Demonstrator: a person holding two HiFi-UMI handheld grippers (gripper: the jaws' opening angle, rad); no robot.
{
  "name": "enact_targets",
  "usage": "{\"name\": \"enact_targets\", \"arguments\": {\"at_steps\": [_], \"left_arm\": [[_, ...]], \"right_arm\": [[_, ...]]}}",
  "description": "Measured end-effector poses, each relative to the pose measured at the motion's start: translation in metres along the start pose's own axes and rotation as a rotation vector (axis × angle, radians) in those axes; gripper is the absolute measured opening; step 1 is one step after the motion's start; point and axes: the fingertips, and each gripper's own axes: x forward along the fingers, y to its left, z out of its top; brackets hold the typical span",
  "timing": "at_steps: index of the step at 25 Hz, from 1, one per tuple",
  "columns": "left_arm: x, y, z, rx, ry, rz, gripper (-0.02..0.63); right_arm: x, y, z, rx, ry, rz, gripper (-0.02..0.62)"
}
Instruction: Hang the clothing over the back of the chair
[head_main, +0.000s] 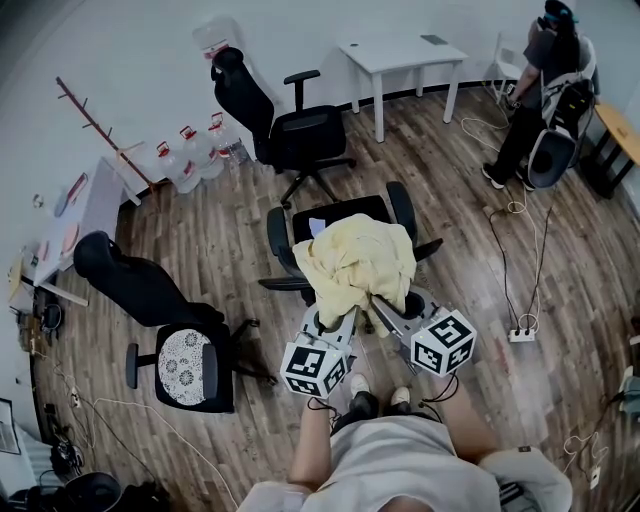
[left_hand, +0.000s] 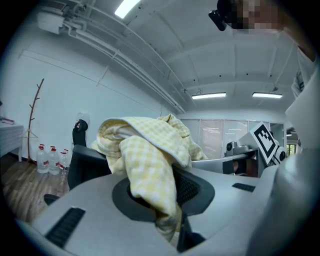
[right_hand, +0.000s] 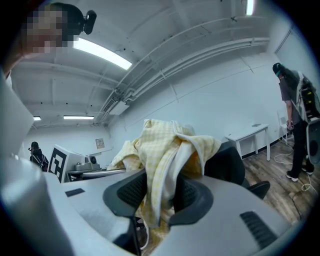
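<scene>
Standing mid-frame in the head view on the wooden floor (head_main: 230, 230), the black office chair (head_main: 355, 208) has its back turned toward the person (the seat lies at 12 o'clock from the backrest). Over the top of that back lies the yellow checked clothing (head_main: 355, 262), bunched in a heap, with folds falling on the near side toward 6 o'clock.

At about 7 o'clock from the heap is the left gripper (head_main: 330, 322), and at about 5 o'clock the right gripper (head_main: 395, 312), both pointing in at the cloth's lower edge.

In the left gripper view, a hanging fold of the clothing (left_hand: 145, 155) drops into the gap of the left gripper (left_hand: 175, 230); the jaws stand slightly apart, a dark slit showing beside the fabric.

In the right gripper view, the jaws of the right gripper (right_hand: 155, 220) stand wider apart, and a strip of the clothing (right_hand: 165, 150) hangs loose between them, unclamped.
</scene>
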Motion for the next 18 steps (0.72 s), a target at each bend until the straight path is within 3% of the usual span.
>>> {"name": "enact_targets", "arguments": {"at_steps": [18], "left_arm": [[-0.0029,0.0009,-0.0063,0.006,0.015,0.03,0.12]], "right_arm": [[-0.002,-0.0024,-0.007,-0.008,0.02,-0.012,0.149]]}}
